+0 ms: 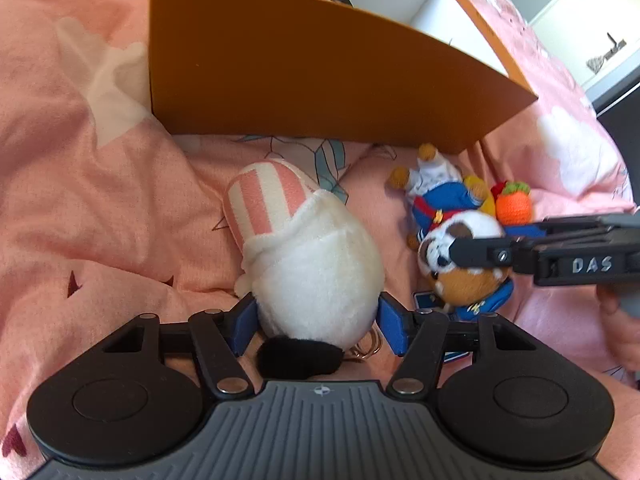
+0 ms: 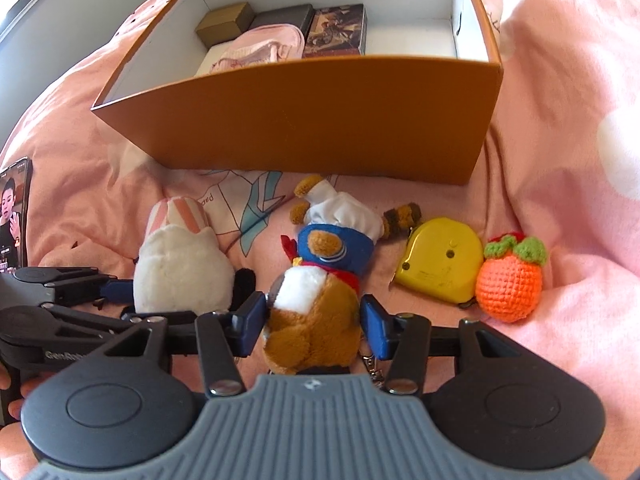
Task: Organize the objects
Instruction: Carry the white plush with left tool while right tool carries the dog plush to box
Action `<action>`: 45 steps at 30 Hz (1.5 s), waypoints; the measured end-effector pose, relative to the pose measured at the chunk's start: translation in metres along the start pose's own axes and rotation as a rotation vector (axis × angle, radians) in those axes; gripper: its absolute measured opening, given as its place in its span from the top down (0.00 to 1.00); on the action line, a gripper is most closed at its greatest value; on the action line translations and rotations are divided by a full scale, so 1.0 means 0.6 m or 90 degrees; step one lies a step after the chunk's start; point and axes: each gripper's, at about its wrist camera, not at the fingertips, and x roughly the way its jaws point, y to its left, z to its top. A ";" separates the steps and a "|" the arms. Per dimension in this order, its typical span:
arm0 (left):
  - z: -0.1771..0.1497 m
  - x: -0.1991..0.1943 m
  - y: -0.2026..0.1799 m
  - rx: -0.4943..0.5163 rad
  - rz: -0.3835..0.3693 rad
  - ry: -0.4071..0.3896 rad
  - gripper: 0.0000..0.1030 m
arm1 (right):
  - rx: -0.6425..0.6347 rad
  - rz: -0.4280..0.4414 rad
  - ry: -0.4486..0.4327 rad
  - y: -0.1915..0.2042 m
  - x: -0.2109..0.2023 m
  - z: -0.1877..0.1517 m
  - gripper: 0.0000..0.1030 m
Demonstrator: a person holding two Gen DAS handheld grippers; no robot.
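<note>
A white plush toy with a pink-striped end lies on the pink bedspread, in front of an orange box. My left gripper straddles its lower body, and both blue pads touch its sides. Beside it on the right lies a brown bear plush in a blue and white sailor outfit. My right gripper is closed on the bear's head, a pad pressed against each side. In the left wrist view the bear plush lies to the right, with one black finger of the right gripper across its face.
The orange box is open-topped and holds a gold case, a pink cloth and a dark box. A yellow tape measure and an orange crochet fruit lie right of the bear. A phone rests at far left.
</note>
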 end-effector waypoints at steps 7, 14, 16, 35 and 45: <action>0.010 -0.012 0.020 -0.066 -0.050 -0.023 0.30 | 0.007 0.009 0.001 -0.004 0.000 -0.005 0.49; 0.018 0.001 0.037 -0.162 -0.063 -0.038 0.32 | 0.009 0.014 -0.001 -0.005 0.004 -0.006 0.51; 0.021 0.008 0.035 -0.171 -0.059 -0.034 0.32 | 0.002 0.012 -0.003 -0.002 0.004 -0.007 0.51; 0.026 -0.085 -0.030 -0.040 -0.038 -0.111 0.39 | -0.027 0.015 -0.102 0.013 -0.107 -0.013 0.55; 0.083 -0.178 -0.098 0.052 -0.067 -0.197 0.39 | -0.064 0.031 -0.228 0.030 -0.221 0.027 0.55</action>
